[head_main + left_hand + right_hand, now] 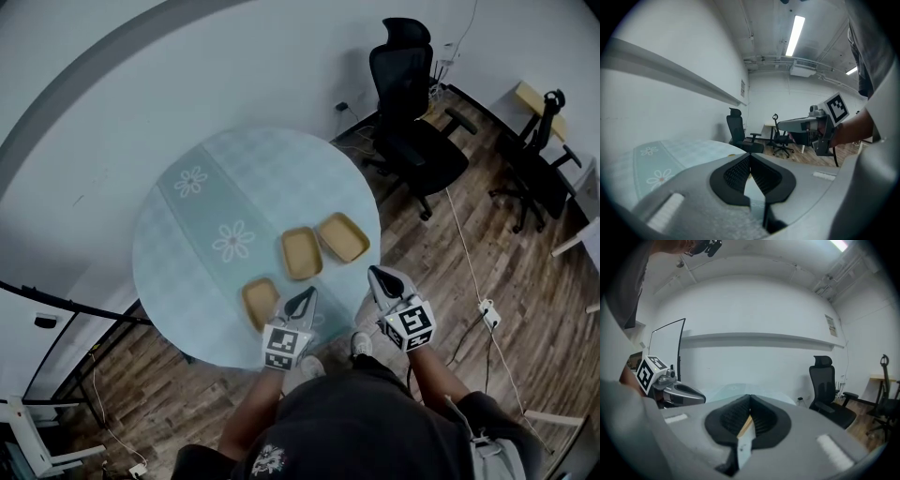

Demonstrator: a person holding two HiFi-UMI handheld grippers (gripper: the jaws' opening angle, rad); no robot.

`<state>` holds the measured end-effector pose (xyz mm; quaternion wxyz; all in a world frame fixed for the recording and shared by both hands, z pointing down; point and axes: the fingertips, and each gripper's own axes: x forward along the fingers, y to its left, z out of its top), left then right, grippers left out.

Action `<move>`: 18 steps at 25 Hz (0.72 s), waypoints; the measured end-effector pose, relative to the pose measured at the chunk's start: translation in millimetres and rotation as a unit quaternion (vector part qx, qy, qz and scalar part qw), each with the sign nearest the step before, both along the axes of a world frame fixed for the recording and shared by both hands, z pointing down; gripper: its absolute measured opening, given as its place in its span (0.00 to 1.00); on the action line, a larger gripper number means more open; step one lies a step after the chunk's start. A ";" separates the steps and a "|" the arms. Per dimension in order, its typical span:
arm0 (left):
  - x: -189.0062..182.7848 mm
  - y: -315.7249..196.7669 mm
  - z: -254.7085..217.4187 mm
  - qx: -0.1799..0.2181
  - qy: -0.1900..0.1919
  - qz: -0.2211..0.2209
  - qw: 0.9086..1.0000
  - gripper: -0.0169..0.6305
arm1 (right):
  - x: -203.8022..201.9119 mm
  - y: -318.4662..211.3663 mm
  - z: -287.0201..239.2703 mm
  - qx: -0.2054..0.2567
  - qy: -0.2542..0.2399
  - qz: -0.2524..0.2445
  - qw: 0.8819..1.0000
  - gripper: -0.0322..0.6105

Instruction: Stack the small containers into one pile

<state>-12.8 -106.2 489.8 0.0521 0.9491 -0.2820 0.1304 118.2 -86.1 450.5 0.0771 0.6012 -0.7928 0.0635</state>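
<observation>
The jaws of both grippers are shut, pads pressed tip to tip with nothing between them.

Head view: the left gripper (306, 298) points over the near edge of the round table (216, 178), which is covered in a pale daisy-print cloth. Three tan small containers lie on it in a loose diagonal row, none stacked. The near container (261, 302) sits just left of the left gripper's tips, close but apart. The middle container (301, 252) lies ahead of those tips. The far container (342, 236) is just beside it to the right. The right gripper (379, 275) hangs at the table's right rim, near the far container and below it in the picture.

Left gripper view: the black pads meet in a closed point. The table (670, 159) spreads to the left, no container is visible, and the right gripper (785, 124) is to the right.

Right gripper view: the pads are together. A thin tan sliver shows through the slit beneath them; whether it is a container cannot be told. The left gripper (698, 396) is at left, an office chair (825, 390) at right.
</observation>
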 end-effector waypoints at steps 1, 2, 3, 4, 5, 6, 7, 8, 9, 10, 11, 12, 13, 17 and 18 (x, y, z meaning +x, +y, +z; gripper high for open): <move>2.6 -0.3 2.7 -0.009 0.002 -0.004 1.000 0.03 | 3.2 -2.2 5.7 -0.006 -0.002 -0.003 1.000 0.05; 4.4 -0.7 5.3 -0.017 0.004 -0.009 1.000 0.04 | 5.8 -4.2 11.4 -0.012 -0.004 -0.006 1.000 0.05; 5.7 -1.7 8.4 -0.022 0.004 -0.014 1.000 0.03 | 8.3 -6.5 16.9 -0.018 -0.005 -0.011 1.000 0.05; 6.9 -3.8 12.3 -0.025 0.001 -0.020 0.999 0.04 | 11.0 -9.6 22.1 -0.024 -0.006 -0.016 1.000 0.05; 8.2 -6.9 16.4 -0.027 -0.003 -0.027 0.999 0.04 | 14.0 -13.4 27.2 -0.029 -0.007 -0.022 0.999 0.05; 9.7 -10.8 20.2 -0.029 -0.007 -0.035 0.999 0.04 | 16.9 -17.8 32.2 -0.035 -0.008 -0.029 0.999 0.05; 10.6 -15.4 24.1 -0.032 -0.010 -0.044 0.998 0.03 | 19.2 -22.4 37.0 -0.039 -0.009 -0.036 0.999 0.05; 10.7 -20.1 28.5 -0.036 -0.011 -0.055 0.998 0.03 | 20.9 -26.7 41.7 -0.042 -0.011 -0.043 0.998 0.05; 9.9 -24.2 33.4 -0.041 -0.014 -0.068 0.997 0.04 | 22.4 -30.2 46.3 -0.045 -0.012 -0.049 0.998 0.05; 9.0 -27.2 38.4 -0.046 -0.017 -0.082 0.995 0.03 | 24.0 -32.5 51.0 -0.046 -0.012 -0.055 0.997 0.05; 8.6 -28.9 42.9 -0.052 -0.018 -0.094 0.994 0.04 | 25.7 -34.0 55.9 -0.049 -0.010 -0.058 0.997 0.05; 9.4 -29.6 46.6 -0.057 -0.017 -0.101 0.993 0.03 | 27.6 -35.3 61.3 -0.052 -0.007 -0.061 0.997 0.05; 11.5 -30.3 49.9 -0.061 -0.015 -0.104 0.993 0.04 | 29.7 -37.3 67.1 -0.056 -0.005 -0.063 0.996 0.05; 17.6 -35.0 63.6 -0.069 -0.015 -0.110 0.991 0.03 | 33.0 -50.2 88.2 -0.068 0.007 -0.068 0.995 0.05; 18.1 -35.5 67.4 -0.071 -0.018 -0.113 0.991 0.03 | 32.2 -52.7 92.4 -0.070 0.008 -0.073 0.995 0.05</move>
